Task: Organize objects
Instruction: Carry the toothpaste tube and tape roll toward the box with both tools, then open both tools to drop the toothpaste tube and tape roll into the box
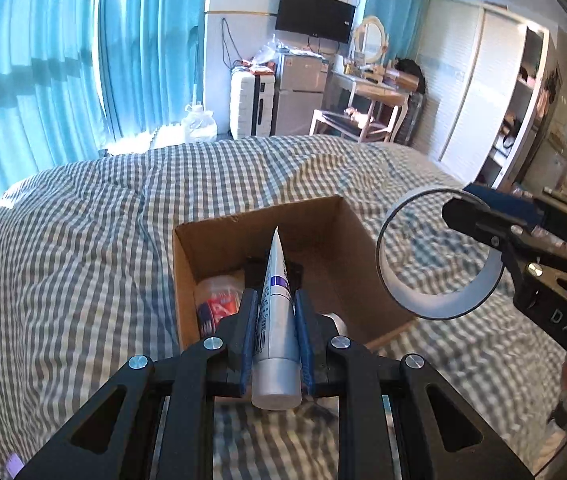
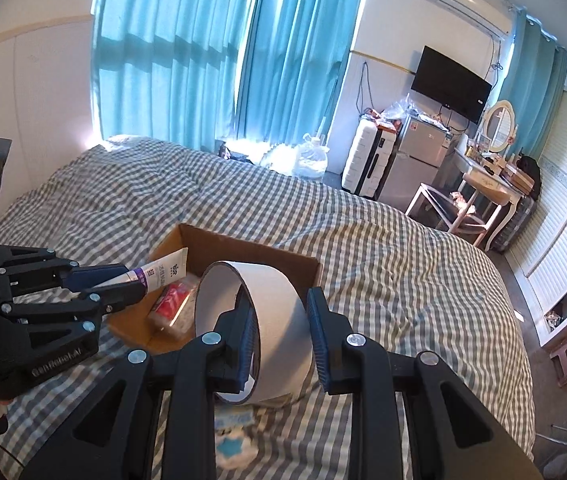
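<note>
A silver tube (image 1: 276,320), pinched in the left gripper (image 1: 276,312), is hovering over the cardboard box (image 1: 347,240) on the bed (image 1: 83,220); a red packet (image 1: 219,308) is already lying inside, while the right gripper (image 2: 281,332) is holding a tape roll (image 2: 275,320) beside it, yet unpacked.

1. We see a bedspread (image 1: 83,220) checked grey-blue and white.
2. The box (image 1: 339,256) is plain brown cardboard.
3. Our tube (image 1: 277,308) — silver-white, purple band.
4. The tape roll (image 2: 279,312) — white.
5. The far curtains (image 2: 203,48) are turquoise.

Teal curtains (image 1: 43,80), wall television (image 2: 449,84)
</note>
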A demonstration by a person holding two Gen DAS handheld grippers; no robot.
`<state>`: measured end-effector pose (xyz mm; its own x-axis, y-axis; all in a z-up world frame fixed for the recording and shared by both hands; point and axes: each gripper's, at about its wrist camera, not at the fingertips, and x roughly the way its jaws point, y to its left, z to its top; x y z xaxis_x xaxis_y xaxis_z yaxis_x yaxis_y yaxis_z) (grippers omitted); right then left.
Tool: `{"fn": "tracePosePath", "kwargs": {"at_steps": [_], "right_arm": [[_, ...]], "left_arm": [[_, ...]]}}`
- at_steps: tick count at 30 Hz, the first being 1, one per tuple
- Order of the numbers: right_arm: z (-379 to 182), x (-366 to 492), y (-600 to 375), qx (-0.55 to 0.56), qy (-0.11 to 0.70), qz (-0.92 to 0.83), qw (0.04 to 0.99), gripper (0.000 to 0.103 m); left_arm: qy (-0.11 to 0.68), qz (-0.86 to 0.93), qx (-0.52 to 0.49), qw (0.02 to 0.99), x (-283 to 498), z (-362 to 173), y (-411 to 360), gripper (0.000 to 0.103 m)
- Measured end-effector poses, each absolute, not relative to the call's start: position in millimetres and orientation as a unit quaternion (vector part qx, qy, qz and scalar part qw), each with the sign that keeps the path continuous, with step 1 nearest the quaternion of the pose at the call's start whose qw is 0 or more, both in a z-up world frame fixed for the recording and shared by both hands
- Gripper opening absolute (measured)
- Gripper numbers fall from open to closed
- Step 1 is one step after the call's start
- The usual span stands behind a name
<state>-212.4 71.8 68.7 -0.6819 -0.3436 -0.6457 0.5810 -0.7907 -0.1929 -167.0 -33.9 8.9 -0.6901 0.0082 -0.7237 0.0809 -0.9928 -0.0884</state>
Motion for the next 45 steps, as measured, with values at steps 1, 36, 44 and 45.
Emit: {"fn": "tracePosePath", "kwargs": {"at_steps": [1, 36, 44, 45], "right_arm": [[66, -219, 68, 0.306, 0.198, -0.895, 0.258, 0.024], [-33, -316, 19, 0.374, 0.189, -0.865, 0.276, 0.054], [10, -283, 32, 0.339, 0.198, -0.881, 0.265, 0.069], [20, -276, 36, 0.331, 0.193, -0.884, 0.267, 0.070]], "left_arm": [[0.059, -0.916, 0.397, 0.018, -173, 5, -36, 0.019], [0.092, -0.885, 0.455, -0.027, -239, -83, -54, 0.030], [0.117, -0.889, 0.443, 0.002, -209, -51, -70, 0.054], [0.115, -0.893, 0.436, 0.005, -203, -44, -71, 0.060]]}}
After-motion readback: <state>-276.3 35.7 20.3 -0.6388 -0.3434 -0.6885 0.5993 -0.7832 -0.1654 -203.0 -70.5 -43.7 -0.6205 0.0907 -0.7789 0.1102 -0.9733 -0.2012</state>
